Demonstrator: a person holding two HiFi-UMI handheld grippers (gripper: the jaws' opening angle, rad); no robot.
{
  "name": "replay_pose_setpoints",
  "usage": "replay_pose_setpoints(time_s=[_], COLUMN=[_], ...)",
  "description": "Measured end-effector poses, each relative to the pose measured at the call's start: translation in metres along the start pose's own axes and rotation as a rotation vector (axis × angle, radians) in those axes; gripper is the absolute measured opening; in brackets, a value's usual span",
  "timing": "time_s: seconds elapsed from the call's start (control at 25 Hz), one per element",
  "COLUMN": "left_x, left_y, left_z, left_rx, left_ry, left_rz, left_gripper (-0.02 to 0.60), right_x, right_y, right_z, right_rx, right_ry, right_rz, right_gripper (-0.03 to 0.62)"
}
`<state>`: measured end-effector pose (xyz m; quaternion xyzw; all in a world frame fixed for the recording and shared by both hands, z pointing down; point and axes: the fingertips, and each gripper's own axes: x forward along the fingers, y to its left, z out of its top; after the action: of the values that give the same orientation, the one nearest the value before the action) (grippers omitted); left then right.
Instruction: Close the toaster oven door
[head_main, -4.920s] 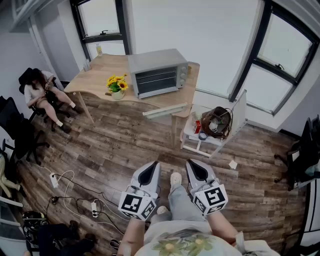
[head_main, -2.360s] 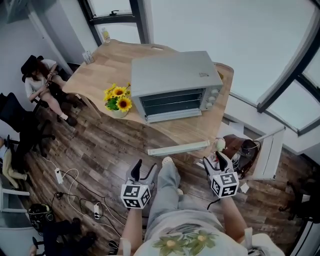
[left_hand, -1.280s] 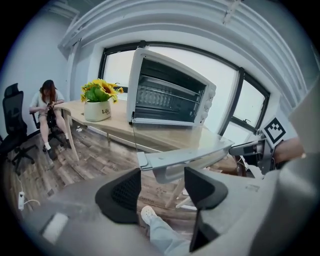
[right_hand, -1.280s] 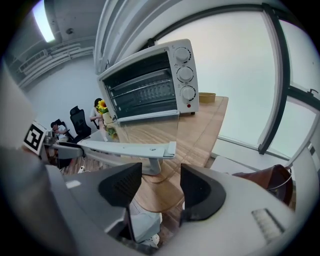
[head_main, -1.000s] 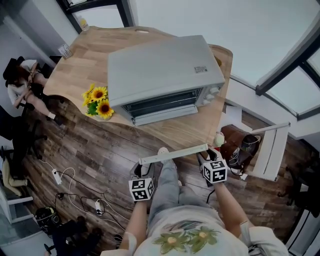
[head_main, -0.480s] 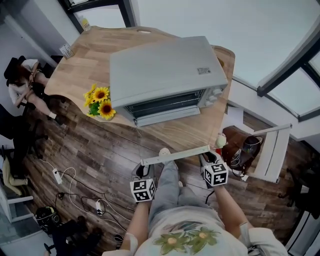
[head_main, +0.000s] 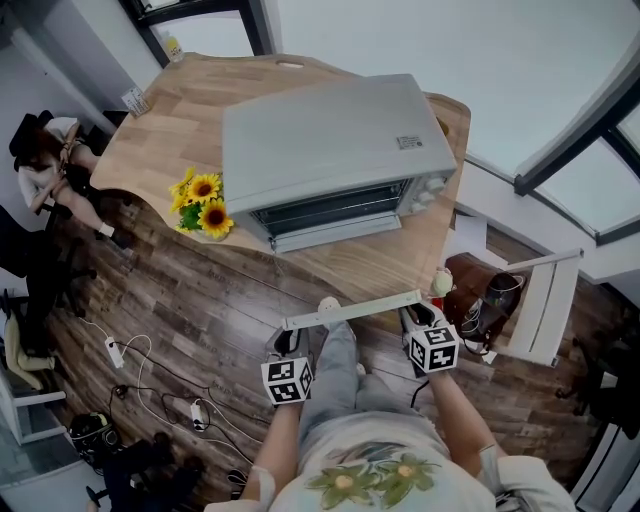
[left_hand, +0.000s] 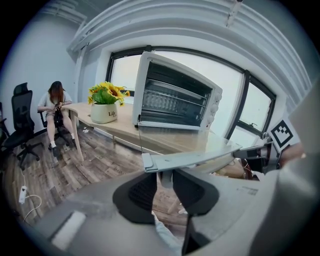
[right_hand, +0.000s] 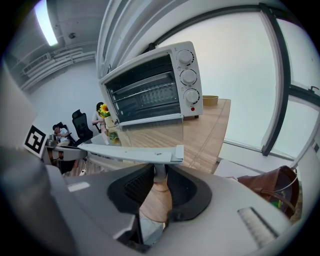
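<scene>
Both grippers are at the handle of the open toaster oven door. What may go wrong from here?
The jaws of the left gripper and right gripper have just been closing on thin posts under the door handle; either might slip off during lifting.
They hold opposite ends, so uneven lifting might twist the glass door.
A hard shove could slide the toaster oven.
</scene>
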<state>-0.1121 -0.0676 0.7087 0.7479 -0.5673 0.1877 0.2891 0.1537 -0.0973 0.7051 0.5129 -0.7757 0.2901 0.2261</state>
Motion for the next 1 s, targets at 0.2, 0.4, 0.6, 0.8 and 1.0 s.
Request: replay_pose_setpoints(time_s=[0.2, 0.4, 0.6, 0.8, 1.0], left_x=[-0.003, -0.007, -0.012, -0.016, -0.019], left_y=[-0.002, -0.003, -0.004, -0.005, -0.007], left_z=[0.004, 0.010, 0.016, 0.023, 0.029], left_rx=[0.004, -0.006, -0.018, -0.036, -0.050], left_ry=[-0.004, -0.012, -0.021, -0.034, -0.051], left_rz=[0.010, 0.012, 0.006, 0.003, -0.007], left_gripper=[0.097, 0.094, 0.091, 0.087, 0.086], right_x=[-0.004, -0.009, -0.014, -0.018, -0.023], right_y=[0.001, 0.003, 0.005, 0.006, 0.007], right_z=[0.004, 0.010, 0.017, 0.023, 0.030], right_rx=[-0.003, -0.005, -0.006, -0.009, -0.009], right_ry=[-0.010, -0.021, -0.047, -0.067, -0.085], right_rz=[0.005, 0.010, 0.018, 0.022, 0.022], right_gripper=[0.086, 0.084, 0.086, 0.086, 0.086])
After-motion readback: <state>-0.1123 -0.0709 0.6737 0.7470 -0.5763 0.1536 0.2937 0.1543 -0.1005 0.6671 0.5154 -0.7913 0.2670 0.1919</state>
